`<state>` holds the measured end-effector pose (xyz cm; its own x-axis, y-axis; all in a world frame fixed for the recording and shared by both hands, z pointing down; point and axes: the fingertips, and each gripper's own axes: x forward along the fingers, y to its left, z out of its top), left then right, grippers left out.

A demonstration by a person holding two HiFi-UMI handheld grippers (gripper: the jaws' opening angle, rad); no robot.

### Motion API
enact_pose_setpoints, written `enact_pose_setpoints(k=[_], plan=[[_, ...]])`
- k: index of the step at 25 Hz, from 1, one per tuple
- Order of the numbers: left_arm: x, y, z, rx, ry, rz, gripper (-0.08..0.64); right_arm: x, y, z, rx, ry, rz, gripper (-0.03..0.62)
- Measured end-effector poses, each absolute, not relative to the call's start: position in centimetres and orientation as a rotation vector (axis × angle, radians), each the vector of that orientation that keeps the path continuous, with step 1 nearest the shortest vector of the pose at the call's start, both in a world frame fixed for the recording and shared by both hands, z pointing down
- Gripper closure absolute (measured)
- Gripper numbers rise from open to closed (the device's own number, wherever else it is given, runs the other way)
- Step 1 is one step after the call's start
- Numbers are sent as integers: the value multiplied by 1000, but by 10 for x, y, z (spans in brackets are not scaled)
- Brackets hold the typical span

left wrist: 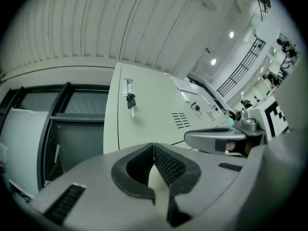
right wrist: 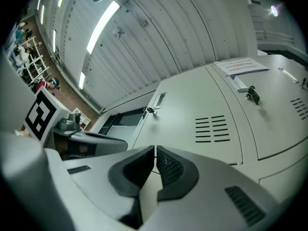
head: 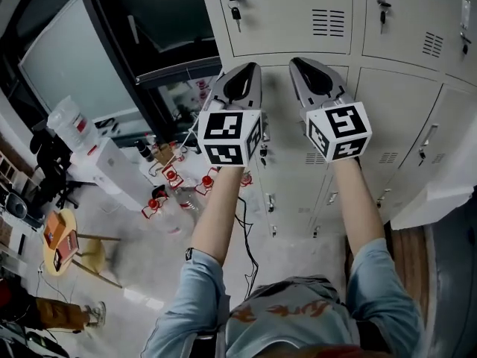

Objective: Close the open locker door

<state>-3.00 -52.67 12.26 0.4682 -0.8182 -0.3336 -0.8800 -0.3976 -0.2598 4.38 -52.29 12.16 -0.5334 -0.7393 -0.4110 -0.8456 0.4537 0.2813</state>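
Note:
A bank of cream locker doors (head: 298, 21) fills the upper right of the head view, keys hanging in their locks (head: 236, 17). At the lower right one door (head: 436, 185) seems to stand out at an angle from the row. My left gripper (head: 250, 67) and right gripper (head: 296, 61) are held side by side, tips close to the locker fronts, both shut and empty. In the left gripper view the shut gripper (left wrist: 153, 146) points at a closed door with a key (left wrist: 130, 101) and vents (left wrist: 180, 120). In the right gripper view the shut gripper (right wrist: 155, 150) faces a vented door (right wrist: 211, 126).
A dark-framed glass partition (head: 141, 43) stands left of the lockers. Below it the floor holds bottles with red caps (head: 173, 176), a white box (head: 104, 166), a black cable (head: 246, 237), a round yellow stool (head: 59, 241) and a dark chair (head: 48, 162).

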Motion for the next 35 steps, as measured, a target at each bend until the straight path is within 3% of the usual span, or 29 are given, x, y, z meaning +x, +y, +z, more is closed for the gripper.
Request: enact_pose_setpoints(k=[10, 23, 35], plan=[[-31, -493, 179, -2380, 1401, 195, 538, 55, -503, 182, -1445, 2478, 416, 561], [-55, -448, 264, -2423, 1485, 187, 538, 68, -452, 271, -1676, 2419, 377, 561], [-77, -405, 389, -2510, 1619, 56, 538, 80, -403, 381, -1764, 2432, 156, 561]])
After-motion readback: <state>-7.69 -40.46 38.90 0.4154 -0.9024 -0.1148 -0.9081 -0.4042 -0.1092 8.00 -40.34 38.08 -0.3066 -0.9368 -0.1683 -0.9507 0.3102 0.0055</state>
